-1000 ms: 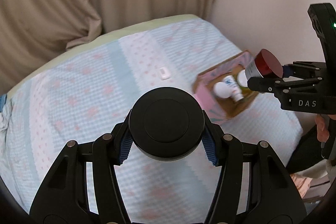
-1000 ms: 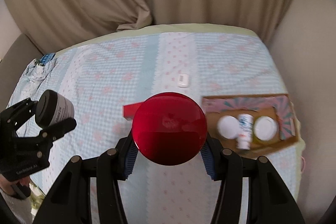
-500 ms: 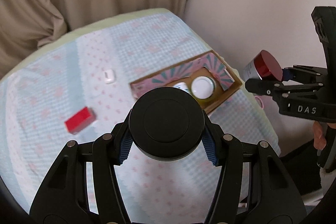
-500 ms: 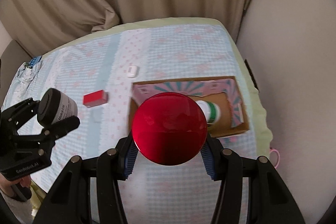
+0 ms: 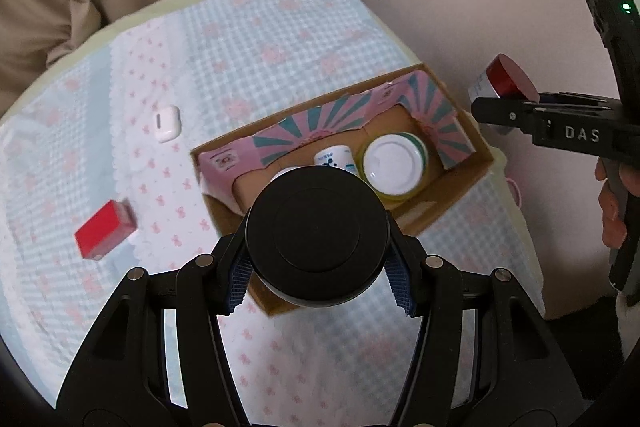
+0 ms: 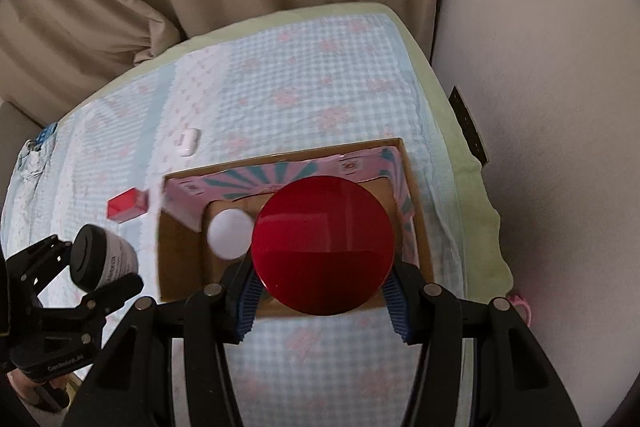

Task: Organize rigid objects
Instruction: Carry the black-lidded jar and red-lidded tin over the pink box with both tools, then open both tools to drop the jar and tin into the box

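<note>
My left gripper is shut on a black-lidded jar, held above the near left corner of a cardboard box with pink and teal flaps. My right gripper is shut on a red-lidded jar, held over the box. In the box stand a wide white-lidded jar, a small white bottle and a white cap. The right gripper with the red lid shows in the left wrist view, the left gripper with the black-lidded jar in the right wrist view.
A red box and a white earbud case lie on the checked blue and pink bedcover left of the cardboard box. Beige curtains hang behind the bed. A pale wall runs along the bed's right side.
Both grippers have moved to the right and nearer the cardboard box, each still holding its jar. The box now sits right under them.
</note>
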`<action>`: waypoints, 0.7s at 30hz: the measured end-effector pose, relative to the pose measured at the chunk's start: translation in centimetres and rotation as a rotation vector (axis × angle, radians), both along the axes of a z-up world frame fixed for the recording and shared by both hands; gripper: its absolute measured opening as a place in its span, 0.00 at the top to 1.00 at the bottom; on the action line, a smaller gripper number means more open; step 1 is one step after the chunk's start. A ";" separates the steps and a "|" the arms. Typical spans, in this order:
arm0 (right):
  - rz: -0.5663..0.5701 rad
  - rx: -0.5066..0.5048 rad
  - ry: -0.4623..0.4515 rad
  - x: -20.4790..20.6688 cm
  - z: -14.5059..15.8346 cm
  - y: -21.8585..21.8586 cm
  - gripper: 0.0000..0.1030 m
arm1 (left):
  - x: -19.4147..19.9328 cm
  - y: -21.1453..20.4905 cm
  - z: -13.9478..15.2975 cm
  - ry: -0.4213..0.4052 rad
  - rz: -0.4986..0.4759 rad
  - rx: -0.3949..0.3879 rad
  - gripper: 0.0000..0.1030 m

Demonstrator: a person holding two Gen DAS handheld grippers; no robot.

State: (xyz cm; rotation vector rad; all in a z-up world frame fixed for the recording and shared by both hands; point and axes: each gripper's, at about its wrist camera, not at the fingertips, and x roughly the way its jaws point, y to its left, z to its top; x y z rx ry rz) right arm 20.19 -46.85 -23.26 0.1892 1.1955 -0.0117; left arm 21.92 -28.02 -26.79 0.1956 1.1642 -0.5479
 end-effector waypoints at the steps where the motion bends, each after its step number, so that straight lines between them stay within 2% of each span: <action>1: -0.002 0.003 0.007 0.6 -0.6 -0.4 0.52 | 0.5 -0.3 -0.6 0.007 0.001 0.005 0.48; 13: -0.066 0.055 0.068 5.9 -8.0 -3.5 0.52 | 7.4 -4.5 -7.3 0.057 -0.042 0.056 0.48; 21: -0.148 0.119 0.086 7.0 -10.4 -3.6 0.52 | 8.8 -6.8 -9.9 0.101 -0.086 0.094 0.48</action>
